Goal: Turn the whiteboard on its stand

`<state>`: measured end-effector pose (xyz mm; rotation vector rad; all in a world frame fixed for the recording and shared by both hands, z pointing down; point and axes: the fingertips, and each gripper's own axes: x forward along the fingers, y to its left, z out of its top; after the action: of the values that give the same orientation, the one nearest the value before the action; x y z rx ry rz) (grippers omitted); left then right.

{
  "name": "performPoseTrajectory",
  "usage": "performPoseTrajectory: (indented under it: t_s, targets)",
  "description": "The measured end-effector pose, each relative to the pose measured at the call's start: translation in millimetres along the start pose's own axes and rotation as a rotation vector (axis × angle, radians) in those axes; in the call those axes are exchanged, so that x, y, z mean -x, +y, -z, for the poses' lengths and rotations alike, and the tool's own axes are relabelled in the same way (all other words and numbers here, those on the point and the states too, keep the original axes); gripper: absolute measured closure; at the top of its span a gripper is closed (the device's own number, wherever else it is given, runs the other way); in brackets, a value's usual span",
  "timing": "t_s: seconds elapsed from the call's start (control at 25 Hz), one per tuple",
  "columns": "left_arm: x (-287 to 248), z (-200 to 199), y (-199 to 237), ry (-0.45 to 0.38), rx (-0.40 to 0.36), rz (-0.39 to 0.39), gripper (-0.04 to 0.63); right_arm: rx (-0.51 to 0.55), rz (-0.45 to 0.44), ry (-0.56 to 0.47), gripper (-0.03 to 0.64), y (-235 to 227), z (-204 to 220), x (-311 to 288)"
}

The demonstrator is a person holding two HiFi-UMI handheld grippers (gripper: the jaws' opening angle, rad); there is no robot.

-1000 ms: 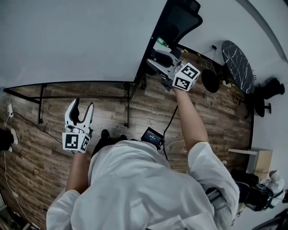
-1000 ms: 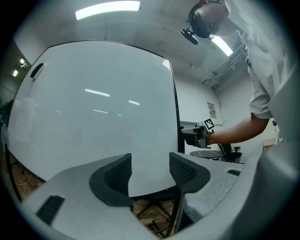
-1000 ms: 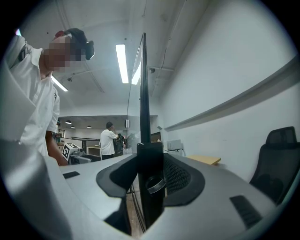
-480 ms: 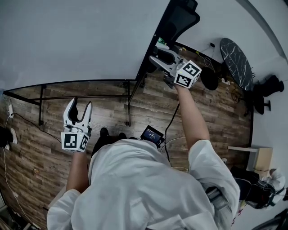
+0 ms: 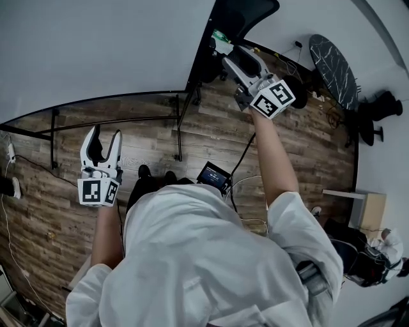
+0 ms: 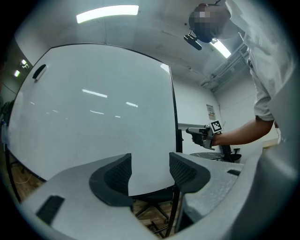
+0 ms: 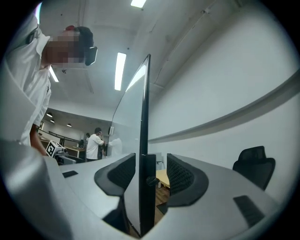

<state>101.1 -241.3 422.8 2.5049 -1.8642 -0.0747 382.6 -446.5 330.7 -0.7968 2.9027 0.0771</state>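
The whiteboard (image 5: 96, 51) is a large white panel in a black frame on a black stand (image 5: 179, 137). It fills the upper left of the head view. My right gripper (image 5: 231, 59) is at the board's right edge. In the right gripper view that black edge (image 7: 145, 117) runs straight between the jaws of my right gripper (image 7: 151, 161). The jaws are opening and a gap shows beside the right pad. My left gripper (image 5: 101, 144) hangs open and empty over the floor in front of the board. From my left gripper (image 6: 150, 161) I look at the board's face (image 6: 93, 108).
A black office chair (image 5: 246, 16) stands behind the board's right edge. A round dark marble-topped table (image 5: 332, 70) is at the far right. Cables and a small screen (image 5: 214, 175) are over the wooden floor. People stand far off (image 7: 97, 143).
My right gripper has shifted up and to the right at the board's edge, and its jaws stand wider. My left gripper has drifted a little left and up, still open.
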Motion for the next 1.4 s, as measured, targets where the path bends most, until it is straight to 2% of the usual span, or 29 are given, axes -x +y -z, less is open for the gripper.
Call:
performPoseTrajectory:
  t_s: [0.16, 0.4, 0.56, 0.68, 0.76, 1.08, 1.24, 1.4]
  targets:
    - [4.7, -3.8, -4.1, -0.012, -0.001, 0.005, 0.351, 0.07, 0.061, -0.021, 0.498, 34.6, -17.8, 36.4]
    - [11.5, -9.3, -9.7, -0.028, -0.002, 0.005, 0.351, 0.165, 0.168, -0.021, 0.518, 86.3, -24.3, 60.9]
    - [21.8, -15.4, -18.0, -0.04, -0.007, 0.001, 0.353, 0.114, 0.196, -0.03, 0.538, 118.9, -15.1, 71.9]
    - [23.5, -16.5, -18.5, -0.034, -0.009, 0.009, 0.357, 0.002, 0.156, -0.066, 0.574, 141.9, 1.1, 69.7]
    - [26.5, -17.4, -16.7, -0.03, -0.009, 0.009, 0.359, -0.029, 0.138, -0.054, 0.581, 157.1, 15.8, 65.5]
    - [64.0, -16.8, -22.4, -0.023, -0.005, 0.031, 0.364, -0.003, 0.187, 0.068, 0.604, 216.3, 55.7, 71.6]
    - [87.5, -18.6, -23.9, -0.035, -0.01, 0.062, 0.366, 0.002, 0.185, 0.121, 0.62, 251.7, 67.1, 71.3]
    - [127.1, -15.0, -20.0, -0.035, 0.005, 0.089, 0.371, 0.004, 0.225, 0.138, 0.62, 291.1, 69.3, 77.1]
